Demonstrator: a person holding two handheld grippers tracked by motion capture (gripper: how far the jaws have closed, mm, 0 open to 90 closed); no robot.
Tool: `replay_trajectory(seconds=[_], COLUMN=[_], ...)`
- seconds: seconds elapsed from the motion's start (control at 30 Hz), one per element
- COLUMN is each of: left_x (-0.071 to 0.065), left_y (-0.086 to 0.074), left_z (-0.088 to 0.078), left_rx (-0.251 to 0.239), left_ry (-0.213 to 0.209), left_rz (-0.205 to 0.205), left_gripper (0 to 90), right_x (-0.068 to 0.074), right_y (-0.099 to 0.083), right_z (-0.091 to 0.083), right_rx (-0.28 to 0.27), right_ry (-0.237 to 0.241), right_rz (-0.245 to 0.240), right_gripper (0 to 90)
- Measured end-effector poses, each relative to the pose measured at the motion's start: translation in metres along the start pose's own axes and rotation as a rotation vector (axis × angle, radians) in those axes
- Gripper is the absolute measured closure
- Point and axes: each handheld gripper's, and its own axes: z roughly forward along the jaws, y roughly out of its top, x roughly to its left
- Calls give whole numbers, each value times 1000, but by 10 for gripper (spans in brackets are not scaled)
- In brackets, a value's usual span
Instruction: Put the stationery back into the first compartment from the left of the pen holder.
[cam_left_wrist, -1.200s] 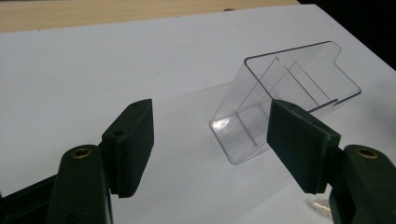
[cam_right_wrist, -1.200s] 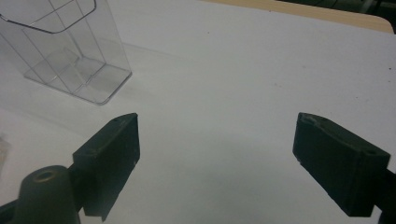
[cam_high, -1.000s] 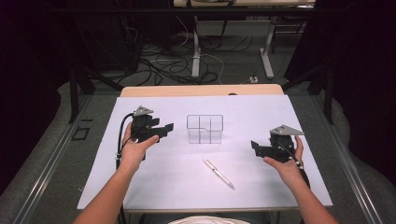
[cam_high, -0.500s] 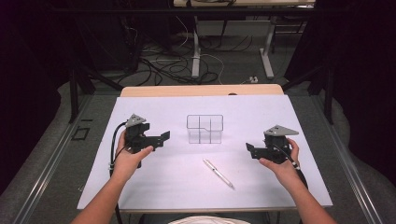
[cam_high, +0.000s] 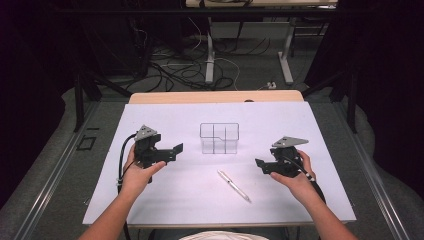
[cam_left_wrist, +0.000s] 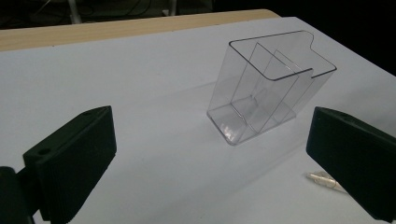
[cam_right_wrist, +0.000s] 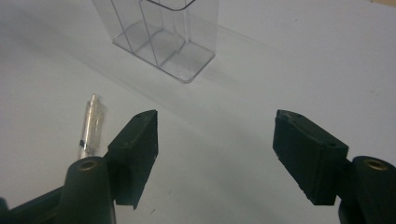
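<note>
Two grippers above white table cover (cam_high: 165, 200), both empty. Left gripper (cam_high: 176, 148) in left hand (cam_high: 137, 172), jaws spread wide after opening, nothing between them, pointing toward clear plastic organizer (cam_high: 219, 138). Right gripper (cam_high: 260, 164) in right hand (cam_high: 295, 177), jaws partly open, just been closing, nothing between pads. Organizer stands upright mid-table, between grippers, apart from both. Pen (cam_high: 234, 185) lies flat on cover in front of organizer, near right gripper, touching neither gripper.
</note>
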Motion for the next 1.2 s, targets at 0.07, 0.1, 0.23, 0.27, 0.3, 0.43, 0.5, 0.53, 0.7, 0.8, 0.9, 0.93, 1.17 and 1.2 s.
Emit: replay_trajectory(seconds=[0.07,0.1,0.23,0.27,0.3,0.43,0.5,0.53,0.7,0.8,0.9,0.93,1.17,1.2], left_x=[-2,-2,-6,-7,-8,-10,-11,-12,-12,-12,-13,-13,-11,-11], left_y=[-1,-2,-4,-4,-4,-6,-6,-7,-9,-10,-10,-11,-13,-13], left_z=[1,2,5,5,6,7,8,8,9,10,9,9,9,9], left_rx=[8,7,32,39,37,49,54,50,56,59,70,68,73,72], left_ry=[-3,-3,2,7,12,24,26,32,36,38,32,32,37,40], left_rz=[-2,-2,17,29,36,76,88,92,95,106,112,114,114,116], left_gripper=[24,25,38,40,43,61,66,66,66,76,92,96,113,116], right_x=[3,5,10,12,13,17,18,21,29,34,40,42,54,57], right_y=[0,1,2,2,2,2,2,2,3,4,3,3,3,3], right_z=[2,3,7,8,10,12,14,14,18,19,23,24,29,30], right_rx=[16,16,48,59,66,105,112,120,151,200,227,246,334,346], right_ry=[13,16,34,39,45,58,76,77,84,106,124,139,180,173], right_rz=[-8,-16,-32,-24,-22,1,3,14,-28,-53,-43,-37,-71,-67], right_gripper=[319,319,327,328,331,359,376,377,388,443,490,507,574,583])
